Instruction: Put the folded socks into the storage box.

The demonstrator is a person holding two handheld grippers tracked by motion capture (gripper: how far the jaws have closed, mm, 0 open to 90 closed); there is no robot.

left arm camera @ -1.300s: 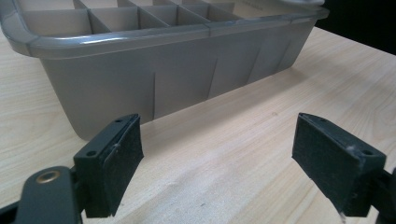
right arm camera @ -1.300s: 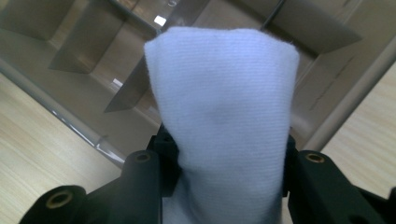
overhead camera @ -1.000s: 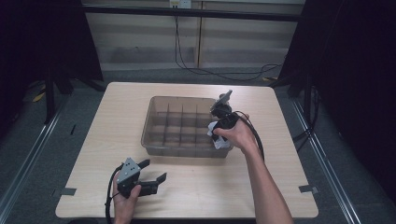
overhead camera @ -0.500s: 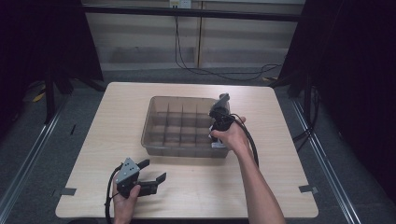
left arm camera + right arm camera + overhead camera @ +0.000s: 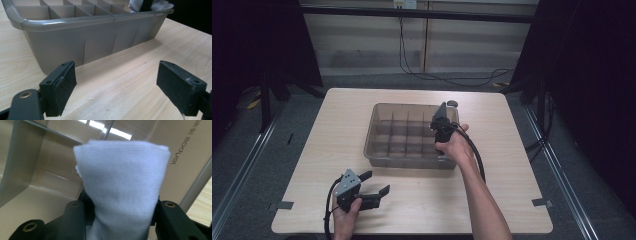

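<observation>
A rolled white cloth (image 5: 122, 187) stands upright between the jaws of my right gripper (image 5: 122, 220), which is shut on it. The gripper (image 5: 441, 131) points down into a compartment at the right end of the grey divided bin (image 5: 404, 105). Around the cloth are that compartment's translucent walls (image 5: 22, 170). A bit of the cloth (image 5: 160, 5) shows above the bin's far rim in the left gripper view. My left gripper (image 5: 376, 182) rests low at the table's front left, open, nothing between its pads (image 5: 62, 87), facing the bin's front wall (image 5: 82, 42).
The bin sits mid-table on a light wooden tabletop (image 5: 512, 190). A small dark round object (image 5: 452, 104) lies just behind the bin's far right corner. Black cables trail from both grippers. Dark floor and metal frame rails surround the table.
My right hand has sunk and shifted slightly left, carrying the white cloth down into the bin. The left gripper has stayed put.
</observation>
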